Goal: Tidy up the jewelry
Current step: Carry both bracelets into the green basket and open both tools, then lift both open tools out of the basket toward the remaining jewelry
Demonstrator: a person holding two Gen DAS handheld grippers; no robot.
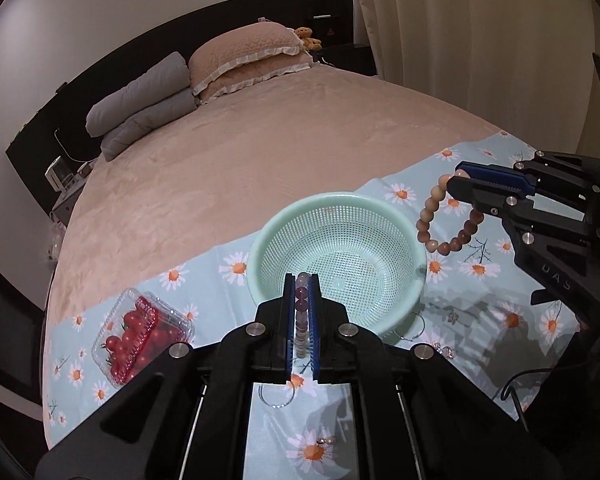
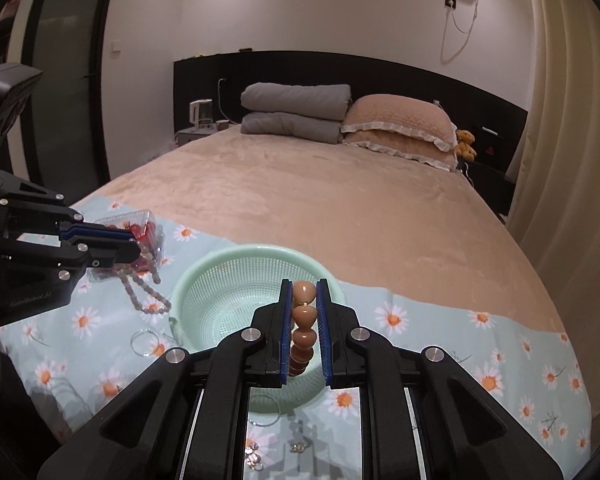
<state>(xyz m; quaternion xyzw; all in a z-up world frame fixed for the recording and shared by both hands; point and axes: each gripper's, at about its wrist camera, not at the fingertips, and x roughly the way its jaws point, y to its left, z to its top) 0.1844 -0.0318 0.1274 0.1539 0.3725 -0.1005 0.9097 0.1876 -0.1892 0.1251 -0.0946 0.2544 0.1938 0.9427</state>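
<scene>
A mint green perforated basket point(image 1: 340, 216) stands on the daisy-print cloth point(image 1: 236, 268); it also shows in the right wrist view point(image 2: 204, 276). My left gripper point(image 1: 302, 280) is shut on a purple-grey bead bracelet point(image 1: 301, 304), held above the basket's near rim; the bracelet hangs from it in the right wrist view point(image 2: 144, 292). My right gripper point(image 2: 305, 286) is shut on a brown wooden bead bracelet point(image 2: 303, 320), held above the basket; it hangs to the basket's right in the left wrist view point(image 1: 448, 220).
A clear box of cherry tomatoes point(image 1: 140, 336) lies left of the basket. Thin hoop rings point(image 1: 276, 398) point(image 2: 145, 342) and small earrings point(image 2: 254, 454) lie on the cloth near the basket. Beyond is the beige bed point(image 2: 340, 208) with pillows.
</scene>
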